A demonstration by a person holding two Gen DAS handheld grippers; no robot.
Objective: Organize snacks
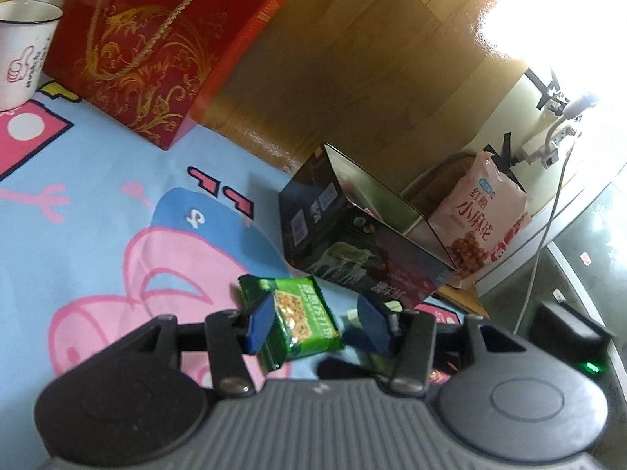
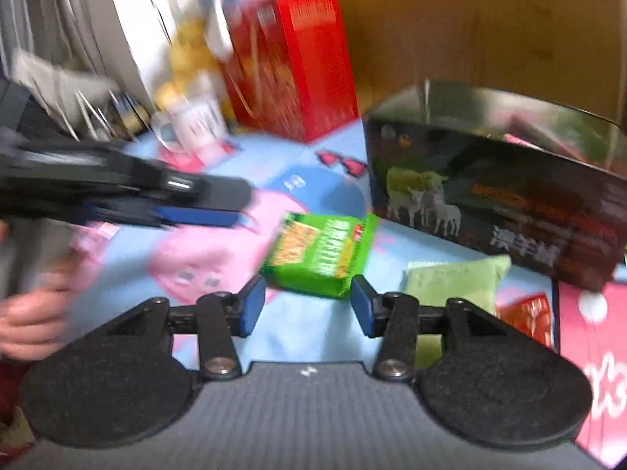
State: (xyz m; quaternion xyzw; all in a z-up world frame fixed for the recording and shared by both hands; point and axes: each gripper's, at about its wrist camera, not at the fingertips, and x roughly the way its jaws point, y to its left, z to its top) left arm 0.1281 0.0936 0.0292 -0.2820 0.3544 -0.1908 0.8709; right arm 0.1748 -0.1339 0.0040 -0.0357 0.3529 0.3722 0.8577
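Snack packet [image 1: 298, 315], one, green with a photo of nutty brittle on its face, lies flat on the blue cartoon-pig mat [image 1: 98, 203]. In the left wrist view it sits between the blue fingers [image 1: 260, 323] of the left gripper [image 1: 317, 323]; that finger overlaps the packet's near-left edge, while the other stands clear to its right, so the jaws are apart and not clamped on it. In the right wrist view the same packet [image 2: 319, 252] lies just ahead of the right gripper [image 2: 307, 305], whose jaws stand open with nothing between them. The left gripper [image 2: 219, 217] enters that view from the left, held by a hand [image 2: 27, 321].

Beyond the fingers: one dark open box [image 1: 364, 243] printed with sheep. Right of the right gripper's fingers: one pale green packet [image 2: 454, 278] and one red packet [image 2: 529, 313]. Behind the box: one pink snack bag [image 1: 482, 219]. Far left: one red gift box [image 1: 156, 51] and one white mug [image 1: 23, 51].
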